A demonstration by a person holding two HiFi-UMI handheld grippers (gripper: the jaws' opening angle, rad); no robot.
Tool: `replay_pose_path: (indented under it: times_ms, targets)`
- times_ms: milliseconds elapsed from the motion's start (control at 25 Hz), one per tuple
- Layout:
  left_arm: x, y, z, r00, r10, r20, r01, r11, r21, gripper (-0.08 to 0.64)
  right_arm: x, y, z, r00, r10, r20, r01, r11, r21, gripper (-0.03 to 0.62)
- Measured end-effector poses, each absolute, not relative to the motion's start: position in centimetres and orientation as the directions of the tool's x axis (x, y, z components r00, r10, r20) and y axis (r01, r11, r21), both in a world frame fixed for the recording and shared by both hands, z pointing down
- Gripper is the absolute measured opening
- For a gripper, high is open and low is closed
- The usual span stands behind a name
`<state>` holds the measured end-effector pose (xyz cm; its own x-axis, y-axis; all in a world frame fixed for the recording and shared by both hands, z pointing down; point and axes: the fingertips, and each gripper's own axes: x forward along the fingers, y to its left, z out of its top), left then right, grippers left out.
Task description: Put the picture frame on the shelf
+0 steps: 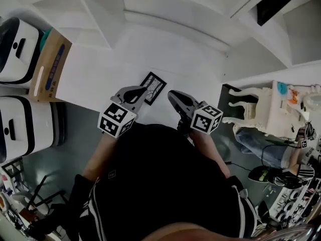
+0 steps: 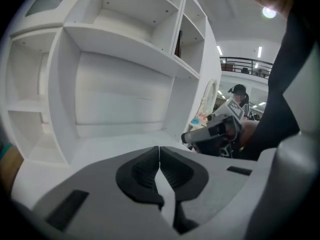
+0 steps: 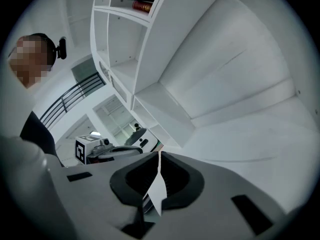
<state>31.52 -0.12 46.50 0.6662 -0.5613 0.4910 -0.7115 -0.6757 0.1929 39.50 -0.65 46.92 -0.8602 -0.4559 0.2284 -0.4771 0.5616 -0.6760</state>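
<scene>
Jaws clenched on both sides, and nothing between them. On my left gripper [image 2: 159, 151] the dark pads meet along one thin seam. On my right gripper [image 3: 159, 159] they touch at the tips, with only a sliver of pale background showing lower down.

From the head view both grippers reach forward side by side over the near edge of a broad white ledge [image 1: 95, 82]. This ledge is the floor of the lowest opening of the white shelf unit [image 2: 125, 41]. The picture frame [image 1: 152, 88] has a black border and lies flat on that ledge, turned at an angle. It sits just beyond the tip of my left gripper and a little to the left of my right gripper's tip. I cannot tell whether the left tip touches it. Neither gripper view shows the frame.

The compartments ahead of my left gripper are bare white boards. In the right gripper view a red book [image 3: 142, 5] lies on a high shelf.

Far left, a cardboard box [image 1: 49, 67] stands against the ledge, with two white machines [image 1: 20, 49] beside it on the floor. To the right is a white piece of furniture with curled legs [image 1: 251, 107], small coloured things on its top.
</scene>
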Motion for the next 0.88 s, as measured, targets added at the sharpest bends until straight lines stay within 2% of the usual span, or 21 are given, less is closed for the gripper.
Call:
replay_pose_path:
  times_ms: [280, 440, 520, 640, 880]
  targets:
    - [28.3, -2.6, 50.8, 0.653, -0.548, 0.523, -0.719, -0.666, 0.199, 0.011, 36.0, -2.7, 51.1, -0.789, -0.461, 0.407, -0.606, 0.47, -0.642, 0.025]
    - [27.0, -4.2, 54.0, 0.649, -0.54, 0.536, -0.729, -0.643, 0.234, 0.106, 35.8, -2.8, 55.1, -0.705, -0.461, 0.539, -0.705, 0.378, -0.6, 0.025]
    - [26.8, -4.1, 55.6, 0.659, -0.511, 0.552, -0.72, -0.639, 0.269, 0.112, 36.5, -2.3, 56.7, -0.66, -0.468, 0.588, -0.747, 0.323, -0.581, 0.028]
    - [26.7, -3.9, 58.2, 0.67, -0.451, 0.59, -0.702, -0.643, 0.306, 0.117, 37.0, -1.8, 58.7, -0.616, -0.475, 0.628, -0.779, 0.244, -0.578, 0.094]
    - [27.3, -3.9, 62.1, 0.675, -0.359, 0.644, -0.662, -0.681, 0.314, 0.132, 36.4, -0.4, 63.2, -0.603, -0.422, 0.677, -0.783, 0.148, -0.605, 0.121]
